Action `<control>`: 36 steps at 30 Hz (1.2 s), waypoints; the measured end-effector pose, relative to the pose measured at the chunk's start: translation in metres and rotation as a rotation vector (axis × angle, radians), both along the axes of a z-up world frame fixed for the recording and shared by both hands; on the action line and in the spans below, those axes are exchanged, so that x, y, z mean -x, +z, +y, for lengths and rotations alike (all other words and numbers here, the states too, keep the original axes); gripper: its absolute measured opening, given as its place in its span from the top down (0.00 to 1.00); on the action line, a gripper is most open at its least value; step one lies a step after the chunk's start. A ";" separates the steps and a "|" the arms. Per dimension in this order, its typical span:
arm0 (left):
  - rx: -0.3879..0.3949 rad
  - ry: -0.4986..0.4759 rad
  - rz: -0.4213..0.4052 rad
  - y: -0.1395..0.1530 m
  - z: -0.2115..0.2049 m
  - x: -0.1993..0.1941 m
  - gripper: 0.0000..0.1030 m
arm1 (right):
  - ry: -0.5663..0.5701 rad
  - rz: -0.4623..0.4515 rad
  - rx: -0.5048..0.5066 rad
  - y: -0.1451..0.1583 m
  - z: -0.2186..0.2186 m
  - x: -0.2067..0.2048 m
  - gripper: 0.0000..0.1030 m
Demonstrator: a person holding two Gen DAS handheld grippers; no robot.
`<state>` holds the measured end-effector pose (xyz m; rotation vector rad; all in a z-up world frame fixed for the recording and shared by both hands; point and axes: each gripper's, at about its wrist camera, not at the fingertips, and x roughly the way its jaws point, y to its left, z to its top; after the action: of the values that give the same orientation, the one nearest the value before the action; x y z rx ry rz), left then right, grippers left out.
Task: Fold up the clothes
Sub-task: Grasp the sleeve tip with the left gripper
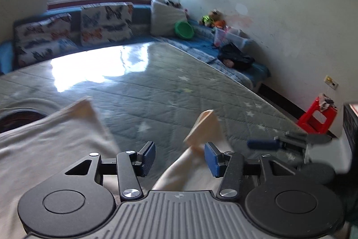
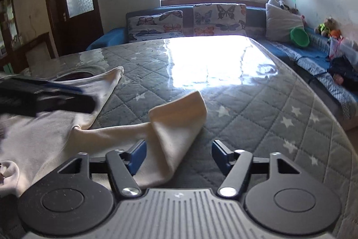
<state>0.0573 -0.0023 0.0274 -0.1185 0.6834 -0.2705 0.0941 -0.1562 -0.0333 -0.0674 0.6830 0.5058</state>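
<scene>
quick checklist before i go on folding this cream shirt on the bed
1. Right gripper open, nothing pinched: ok.
2. Left gripper open, sleeve tip beside one of its fingers, no clamp visible: ok.
3. Right sleeve flat: not ok, doubled over and rumpled.
4. Shirt body smooth: not ok, wrinkled.
5. Quilted mattress bare beyond the shirt: ok.
6. Hem position: cannot tell, out of view.

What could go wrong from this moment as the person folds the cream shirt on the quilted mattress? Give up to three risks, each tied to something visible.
1. The sleeve lies twisted and doubled over between the open right gripper; closing now could pinch several layers and set a crooked fold.
2. The left gripper is open, pads off the cloth, so the cream shirt may slide on the quilted mattress.
3. The grippers work close together and might collide.
</scene>
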 end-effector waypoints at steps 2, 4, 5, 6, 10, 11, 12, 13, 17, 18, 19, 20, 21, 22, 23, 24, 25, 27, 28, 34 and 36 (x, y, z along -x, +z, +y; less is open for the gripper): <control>-0.003 -0.007 0.026 -0.005 -0.008 -0.017 0.49 | 0.005 0.013 -0.011 -0.004 -0.004 0.000 0.31; -0.004 -0.013 0.052 -0.010 -0.014 -0.032 0.48 | 0.007 0.014 -0.008 -0.008 -0.007 0.001 0.25; 0.001 -0.020 0.065 -0.013 -0.017 -0.038 0.47 | 0.008 0.015 -0.008 -0.010 -0.008 0.001 0.25; 0.004 -0.024 0.076 -0.016 -0.019 -0.042 0.47 | 0.010 0.019 -0.012 -0.012 -0.008 0.000 0.24; -0.009 -0.023 0.115 -0.025 -0.027 -0.059 0.47 | 0.015 0.022 -0.031 -0.015 -0.012 -0.001 0.18; -0.009 -0.024 0.123 -0.027 -0.029 -0.062 0.47 | 0.017 0.022 -0.036 -0.015 -0.013 -0.001 0.17; -0.013 -0.028 0.127 -0.028 -0.031 -0.064 0.47 | 0.018 0.022 -0.038 -0.015 -0.013 -0.001 0.15; -0.019 -0.030 0.132 -0.029 -0.033 -0.066 0.48 | 0.021 0.021 -0.039 -0.016 -0.012 -0.001 0.12; -0.027 -0.031 0.151 -0.033 -0.037 -0.071 0.49 | 0.034 0.016 -0.034 -0.018 -0.008 0.000 0.04; -0.027 -0.028 0.156 -0.035 -0.038 -0.072 0.51 | 0.034 0.014 -0.030 -0.019 -0.006 0.001 0.02; -0.025 -0.024 0.162 -0.036 -0.037 -0.072 0.52 | 0.034 0.012 -0.027 -0.019 -0.005 0.001 0.00; -0.024 -0.022 0.163 -0.037 -0.038 -0.073 0.53 | 0.033 0.010 -0.024 -0.020 -0.004 0.002 0.00; -0.024 -0.019 0.164 -0.037 -0.039 -0.074 0.53 | 0.031 0.006 -0.018 -0.020 -0.003 0.002 0.00; -0.023 -0.016 0.165 -0.037 -0.039 -0.075 0.53 | 0.029 0.004 -0.013 -0.021 -0.003 0.002 0.00; -0.023 -0.013 0.166 -0.038 -0.040 -0.076 0.53 | 0.027 0.002 -0.009 -0.021 -0.002 0.002 0.00; -0.025 -0.012 0.165 -0.038 -0.040 -0.076 0.53 | 0.025 0.000 -0.006 -0.021 -0.001 0.002 0.00; -0.030 -0.011 0.162 -0.038 -0.041 -0.076 0.56 | 0.022 -0.003 -0.006 -0.021 -0.001 0.003 0.00; -0.040 -0.008 0.156 -0.038 -0.043 -0.075 0.62 | 0.018 -0.016 0.003 -0.023 0.001 0.004 0.00; -0.043 -0.008 0.153 -0.038 -0.043 -0.075 0.65 | 0.020 -0.025 0.018 -0.024 0.003 0.005 0.00; -0.037 -0.009 0.149 -0.038 -0.043 -0.075 0.79 | 0.020 -0.038 0.054 -0.024 0.009 0.008 0.00; -0.032 -0.009 0.144 -0.037 -0.043 -0.074 0.83 | 0.021 -0.039 0.055 -0.024 0.008 0.008 0.00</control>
<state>0.1314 -0.0456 -0.0096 -0.1047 0.8311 -0.2614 0.0863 -0.1478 -0.0571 -0.1354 0.6588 0.5045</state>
